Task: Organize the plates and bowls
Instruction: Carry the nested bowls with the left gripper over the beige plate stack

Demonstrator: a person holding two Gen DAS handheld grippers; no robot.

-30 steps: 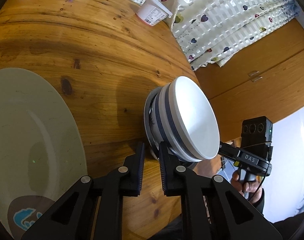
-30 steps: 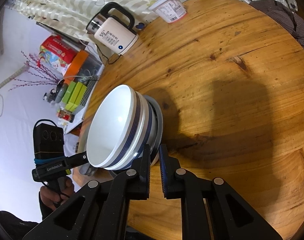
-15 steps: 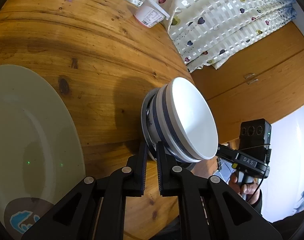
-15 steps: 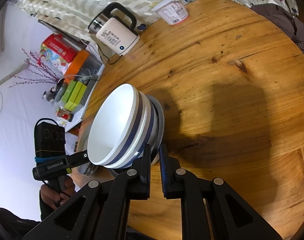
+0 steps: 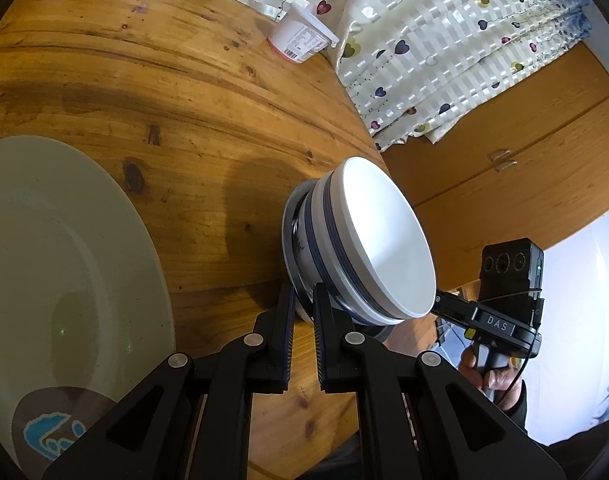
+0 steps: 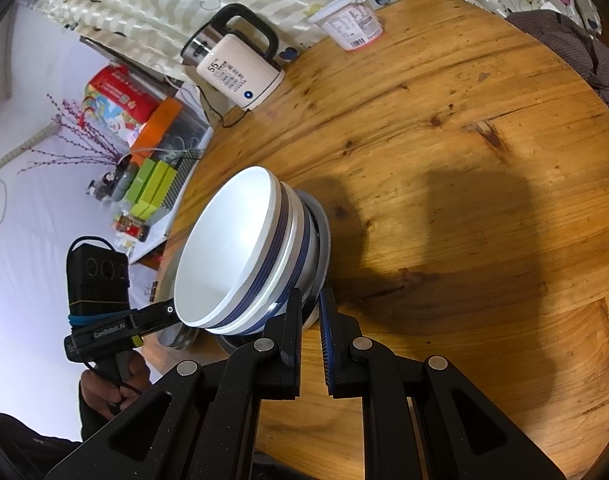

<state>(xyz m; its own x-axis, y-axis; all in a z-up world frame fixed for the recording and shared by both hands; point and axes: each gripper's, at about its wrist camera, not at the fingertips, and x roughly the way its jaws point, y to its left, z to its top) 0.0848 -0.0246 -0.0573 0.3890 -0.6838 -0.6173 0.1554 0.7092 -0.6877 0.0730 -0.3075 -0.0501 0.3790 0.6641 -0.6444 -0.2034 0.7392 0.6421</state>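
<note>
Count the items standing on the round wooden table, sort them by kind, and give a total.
White bowls with dark blue bands: 2, nested
Plates: 2, a small grey plate under the bowls and a large pale round plate
White plastic tub: 1
Cream electric kettle: 1
Total: 6

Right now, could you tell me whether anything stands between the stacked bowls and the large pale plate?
Nothing visible does. Only bare wooden table lies between the stacked bowls and the large pale plate. The left hand-held gripper and the right hand-held gripper each pinch the grey plate under the bowls.
</note>
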